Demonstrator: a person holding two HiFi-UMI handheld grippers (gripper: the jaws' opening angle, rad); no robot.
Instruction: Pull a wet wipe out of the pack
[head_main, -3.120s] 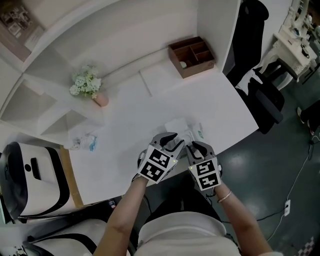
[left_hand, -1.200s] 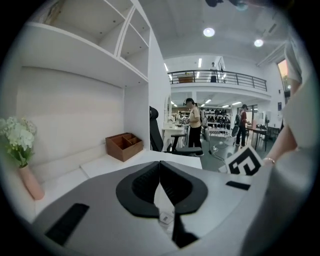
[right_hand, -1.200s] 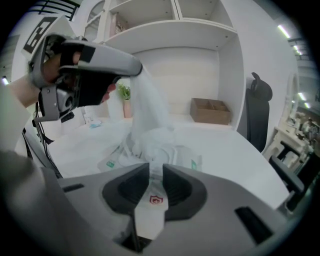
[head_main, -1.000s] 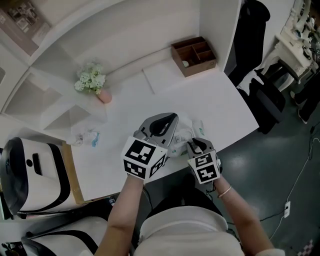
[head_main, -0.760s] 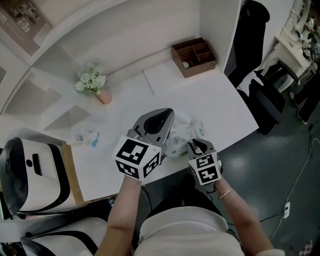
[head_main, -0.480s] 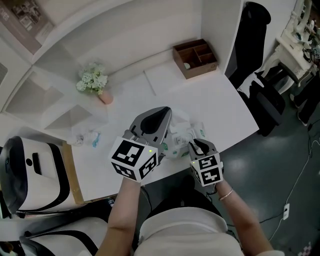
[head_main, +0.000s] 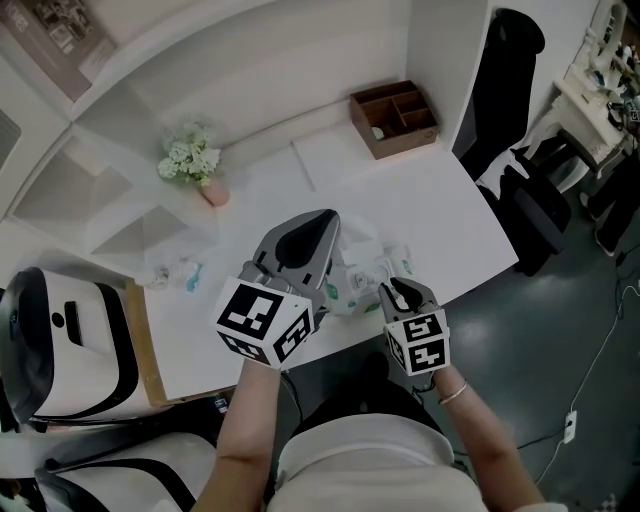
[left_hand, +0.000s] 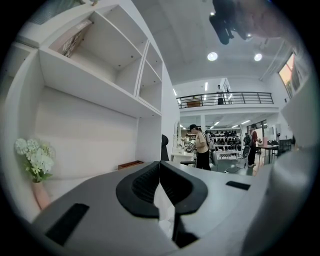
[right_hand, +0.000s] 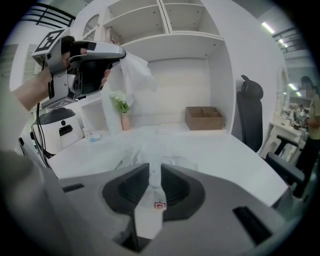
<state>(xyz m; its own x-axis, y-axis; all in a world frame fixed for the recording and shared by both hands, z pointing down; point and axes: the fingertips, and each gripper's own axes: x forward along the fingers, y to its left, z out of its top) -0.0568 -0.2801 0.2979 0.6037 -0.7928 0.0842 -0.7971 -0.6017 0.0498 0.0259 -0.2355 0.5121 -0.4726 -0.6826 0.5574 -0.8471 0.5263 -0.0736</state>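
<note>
A white wet wipe pack (head_main: 362, 287) with green print lies near the table's front edge. My right gripper (head_main: 392, 292) is shut on the pack's near end, and the right gripper view shows a white flap (right_hand: 152, 202) with a small red mark between the jaws of that gripper (right_hand: 155, 172). My left gripper (head_main: 325, 224) is held above the pack, pointing level, shut on a white wet wipe (left_hand: 163, 200). The wipe (right_hand: 134, 75) hangs from the left gripper (right_hand: 121, 53) and trails down to the pack (right_hand: 150, 145).
On the white table (head_main: 440, 210) a brown wooden divided box (head_main: 393, 118) stands at the back right. A flower vase (head_main: 195, 165) sits at the back left and a crumpled wrapper (head_main: 170, 272) lies left. A white appliance (head_main: 50, 340) stands beside the table, a black chair (head_main: 510, 90) on the right.
My left gripper has risen and drifted left, toward the camera, drawing the wipe farther up out of the pack. The right gripper has stayed on the pack's end.
</note>
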